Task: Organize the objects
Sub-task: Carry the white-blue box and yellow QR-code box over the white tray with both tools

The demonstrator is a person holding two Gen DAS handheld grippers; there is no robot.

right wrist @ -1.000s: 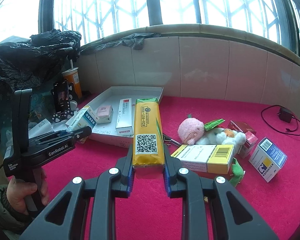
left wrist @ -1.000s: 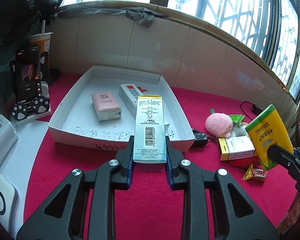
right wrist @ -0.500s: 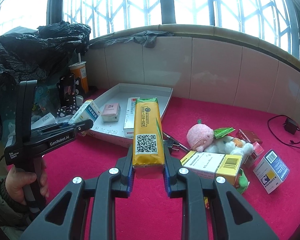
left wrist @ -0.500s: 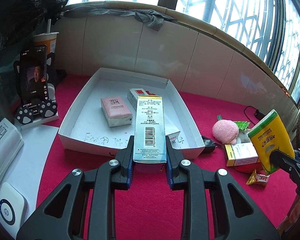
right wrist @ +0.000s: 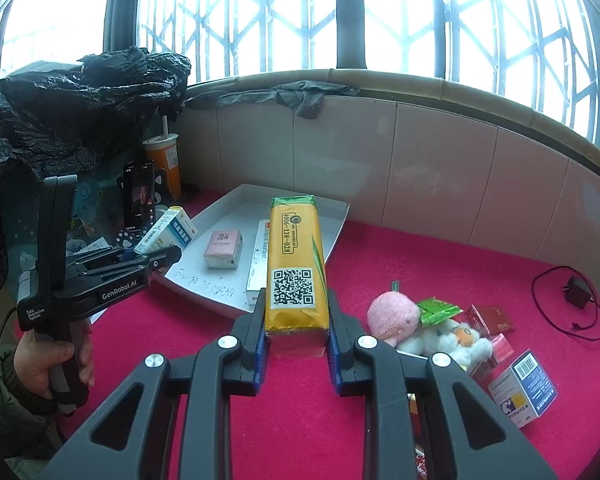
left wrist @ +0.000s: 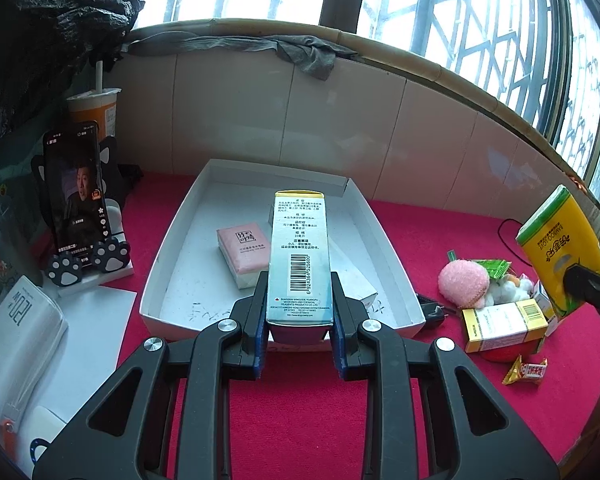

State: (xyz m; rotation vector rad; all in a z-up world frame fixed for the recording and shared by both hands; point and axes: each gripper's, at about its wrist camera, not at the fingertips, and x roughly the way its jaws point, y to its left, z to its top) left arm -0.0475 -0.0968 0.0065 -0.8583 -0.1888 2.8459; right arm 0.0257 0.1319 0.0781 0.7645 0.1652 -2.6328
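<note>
While the left claw (left wrist: 300, 322) grips a barcoded box (left wrist: 300, 256), the right claw (right wrist: 296, 344) clamps a "4006-138-028" pack (right wrist: 295, 268).

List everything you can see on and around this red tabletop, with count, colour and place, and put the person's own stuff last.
white tray: one, white, back centre of the red cloth
pink packet: one, pink, in the tray
long white box: one, white, in the tray beside the pink packet
phone: one, black, on a paw-print stand left of the tray
drink cup: one, orange, behind the phone
pink plush: one, pink, on the cloth right of the tray
yellow box: one, yellow and white, by the plush
charger: one, black, far right
blue box: one, pale blue, held in the left gripper
yellow pack: one, yellow, held in the right gripper
hand: one, holding the left gripper's handle
</note>
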